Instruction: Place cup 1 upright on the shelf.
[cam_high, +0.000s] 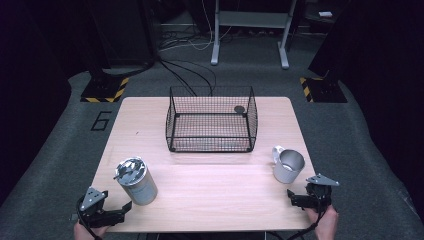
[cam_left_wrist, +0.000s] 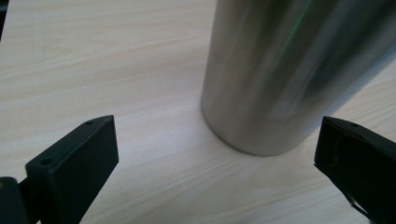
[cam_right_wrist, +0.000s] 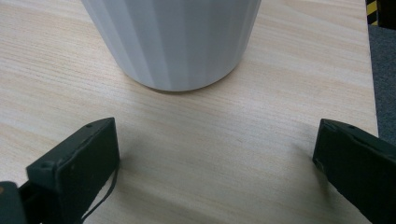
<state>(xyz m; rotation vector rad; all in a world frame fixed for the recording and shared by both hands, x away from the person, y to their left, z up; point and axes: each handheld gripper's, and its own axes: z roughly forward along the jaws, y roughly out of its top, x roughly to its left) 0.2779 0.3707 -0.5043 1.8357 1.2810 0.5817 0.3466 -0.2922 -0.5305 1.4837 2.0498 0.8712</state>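
While both claws gape empty at the bench's (cam_high: 210, 185) near edge, steel canister (cam_high: 136, 180) upright at one o'clock of left claw (cam_high: 120, 210), white mug (cam_high: 288, 165) at eleven o'clock of right claw (cam_high: 295, 198).

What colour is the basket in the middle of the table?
The wire basket is black, a grid of thin black wires. The high view shows it best.

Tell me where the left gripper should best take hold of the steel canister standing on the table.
Probably low on the round body of the steel canister, from the near side where the left gripper waits open. The wall is straight and upright; the top looks cluttered with a lid fitting.
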